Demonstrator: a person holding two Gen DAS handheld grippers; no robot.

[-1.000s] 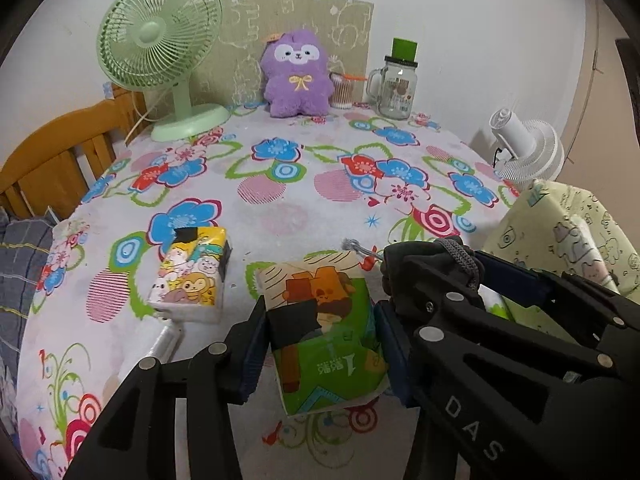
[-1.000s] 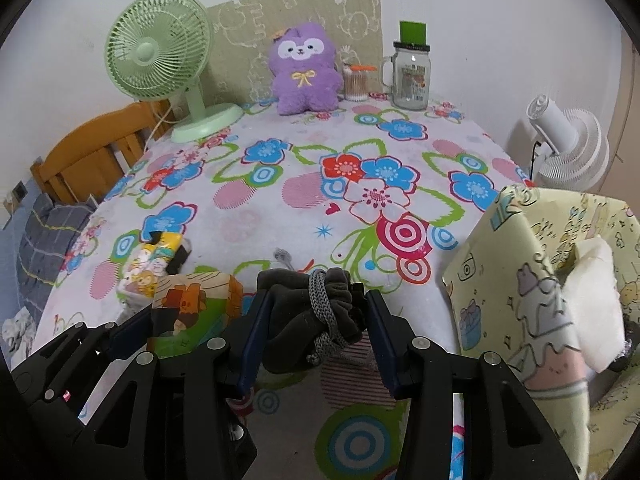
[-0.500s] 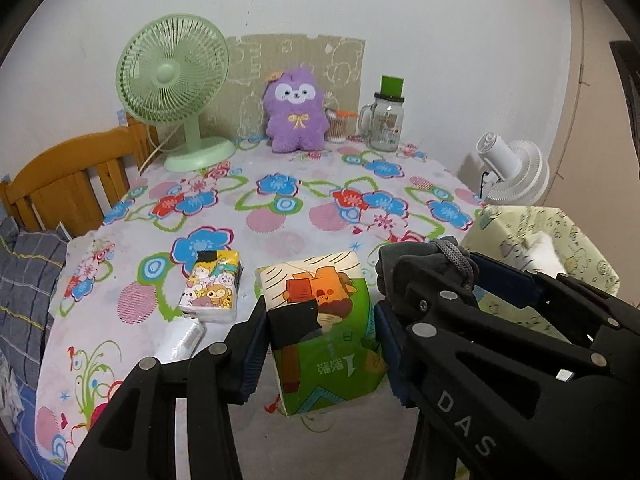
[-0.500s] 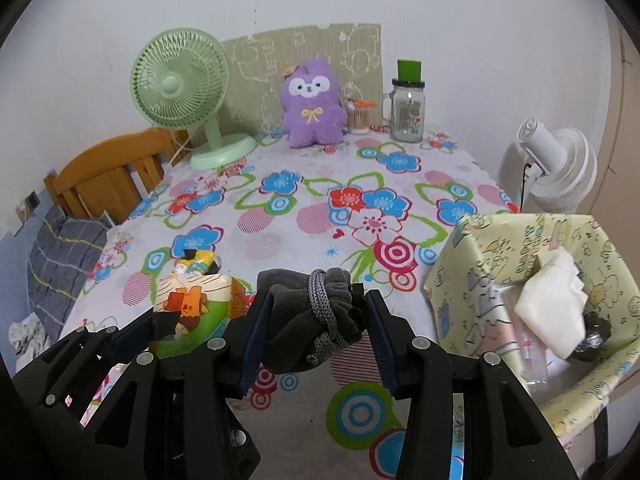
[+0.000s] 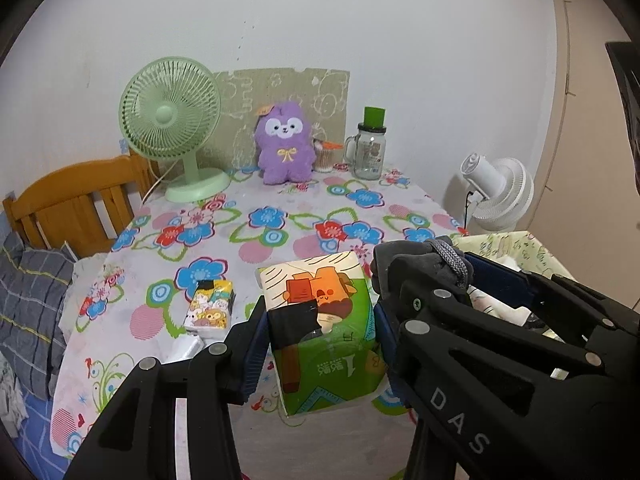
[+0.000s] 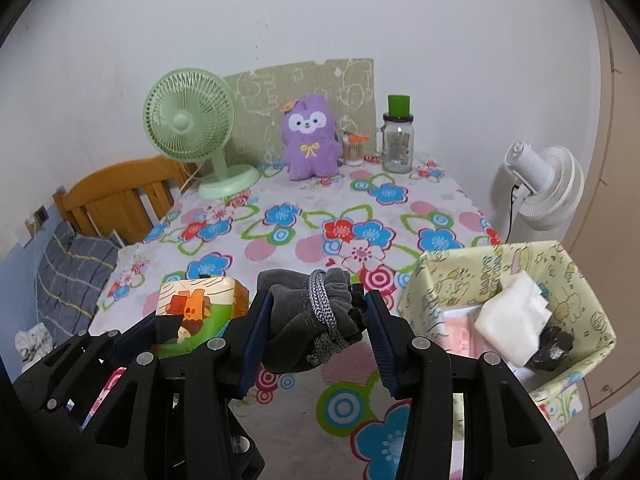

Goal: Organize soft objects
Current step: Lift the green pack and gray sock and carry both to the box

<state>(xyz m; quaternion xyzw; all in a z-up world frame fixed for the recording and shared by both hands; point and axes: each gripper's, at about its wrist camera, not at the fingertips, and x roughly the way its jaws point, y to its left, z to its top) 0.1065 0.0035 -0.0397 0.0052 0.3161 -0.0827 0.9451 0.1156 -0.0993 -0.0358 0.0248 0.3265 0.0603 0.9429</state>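
The left tool (image 5: 320,344) is part-open, pads clamped on a green tissue pack (image 5: 324,332) held above the table (image 5: 280,248). The right tool (image 6: 316,336) grips a grey pouch (image 6: 308,316) likewise. A small pack (image 5: 210,308) lies on the floral cloth; fan (image 5: 172,120) and plush (image 5: 284,144) stand by the wall. Only the right view shows inside the basket (image 6: 576,280), with its white wad (image 6: 512,316).

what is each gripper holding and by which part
Left gripper clamps the green tissue pack by its sides; right gripper clamps the grey drawstring pouch across its middle.
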